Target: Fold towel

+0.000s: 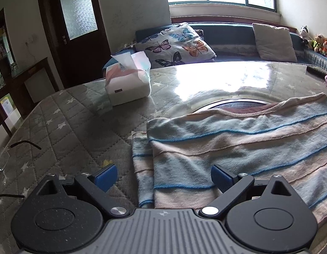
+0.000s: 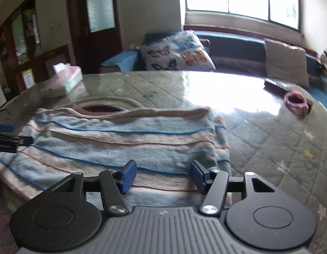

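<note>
A blue and pink striped towel [image 1: 237, 146] lies folded over on the glass-topped table, its upper layer set back a little from the lower layer's left edge. My left gripper [image 1: 164, 178] hovers open above the towel's near left corner, nothing between its blue pads. In the right wrist view the same towel [image 2: 125, 139] spreads across the middle, and my right gripper [image 2: 163, 176] stands open over its near right part, holding nothing. The left gripper's tip [image 2: 7, 139] shows at the left edge of that view.
A tissue box [image 1: 129, 80] stands on the table [image 1: 78, 114] at the far left. Eyeglasses [image 1: 7, 158] lie near the left edge. A pink hair tie [image 2: 295, 102] and a dark remote [image 2: 275, 85] rest at the far right. A sofa with cushions [image 1: 176, 44] runs behind.
</note>
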The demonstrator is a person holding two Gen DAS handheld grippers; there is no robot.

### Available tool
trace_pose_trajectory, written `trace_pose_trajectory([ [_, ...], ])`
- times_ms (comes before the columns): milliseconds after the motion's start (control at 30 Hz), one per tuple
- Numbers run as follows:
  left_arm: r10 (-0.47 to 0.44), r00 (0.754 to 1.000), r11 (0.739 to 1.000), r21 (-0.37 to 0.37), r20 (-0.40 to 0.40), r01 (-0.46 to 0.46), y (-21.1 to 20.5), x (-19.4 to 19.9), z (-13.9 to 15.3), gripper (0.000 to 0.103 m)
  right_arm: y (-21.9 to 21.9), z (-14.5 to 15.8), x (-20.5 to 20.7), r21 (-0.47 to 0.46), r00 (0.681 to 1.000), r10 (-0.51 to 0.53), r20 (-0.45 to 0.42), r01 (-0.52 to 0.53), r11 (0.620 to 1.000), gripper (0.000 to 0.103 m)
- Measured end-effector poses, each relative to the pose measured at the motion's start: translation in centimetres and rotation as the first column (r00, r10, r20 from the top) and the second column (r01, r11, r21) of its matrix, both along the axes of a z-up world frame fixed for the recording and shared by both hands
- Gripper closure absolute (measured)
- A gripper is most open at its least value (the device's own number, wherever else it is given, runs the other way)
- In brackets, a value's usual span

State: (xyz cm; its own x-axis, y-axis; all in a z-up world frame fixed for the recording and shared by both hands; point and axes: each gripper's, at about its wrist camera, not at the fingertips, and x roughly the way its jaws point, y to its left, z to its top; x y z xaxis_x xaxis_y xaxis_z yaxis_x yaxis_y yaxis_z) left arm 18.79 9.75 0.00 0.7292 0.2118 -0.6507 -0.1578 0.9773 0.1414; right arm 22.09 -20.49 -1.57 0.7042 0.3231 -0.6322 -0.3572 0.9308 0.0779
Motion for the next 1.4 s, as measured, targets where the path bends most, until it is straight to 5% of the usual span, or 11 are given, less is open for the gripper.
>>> trace_pose_trajectory([
  [467,-0.051,0.998,0.998,0.035,-0.036,0.052,-2.6,6.1,-0.3,0.003,-0.7,0.0,0.9,0.021,1.000,0.012,-0.005,-0.012,1.000,0.046],
  [1167,-0.009,1.000,1.000,0.023,-0.017,0.010,-1.8,7.6,0.0,0.004,-0.1,0.0,9.9,0.066,0.999,0.030,-0.023,-0.029,0.997,0.046],
  [1400,-0.020,1.000,1.000,0.014,-0.005,0.020,-2.2,6.7,0.5,0.004,-1.1,0.9,8.7,0.079,0.999,0.037,-0.016,-0.035,0.996,0.047],
])
